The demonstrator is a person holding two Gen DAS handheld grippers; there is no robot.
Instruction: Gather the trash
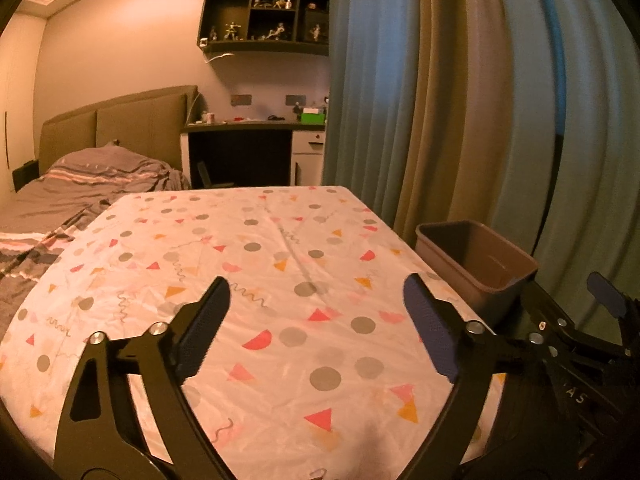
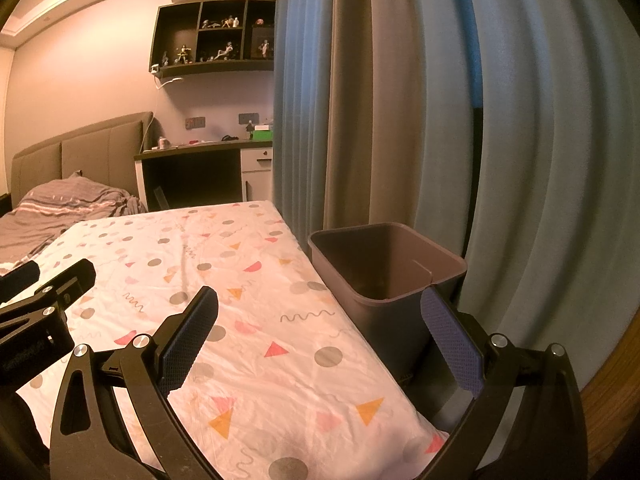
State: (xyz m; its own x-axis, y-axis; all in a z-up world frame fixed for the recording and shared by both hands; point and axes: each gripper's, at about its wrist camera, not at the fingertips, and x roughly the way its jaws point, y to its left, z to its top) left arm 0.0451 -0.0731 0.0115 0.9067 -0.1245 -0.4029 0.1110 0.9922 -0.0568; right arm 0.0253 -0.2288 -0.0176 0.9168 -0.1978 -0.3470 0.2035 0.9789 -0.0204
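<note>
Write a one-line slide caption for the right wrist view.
Open right gripper held over the patterned tablecloth, beside a brown bin standing in front of the curtains.

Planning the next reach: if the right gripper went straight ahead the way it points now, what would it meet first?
Probably the table's far right edge beside the bin, then the curtain. The open right gripper holds nothing; no trash shows. Depth is unclear.

Both the left gripper (image 1: 316,308) and the right gripper (image 2: 320,320) have glossy black curved arms, silver round screws at the joints, and blue dimpled pads (image 1: 430,330) lining the fingers.
</note>
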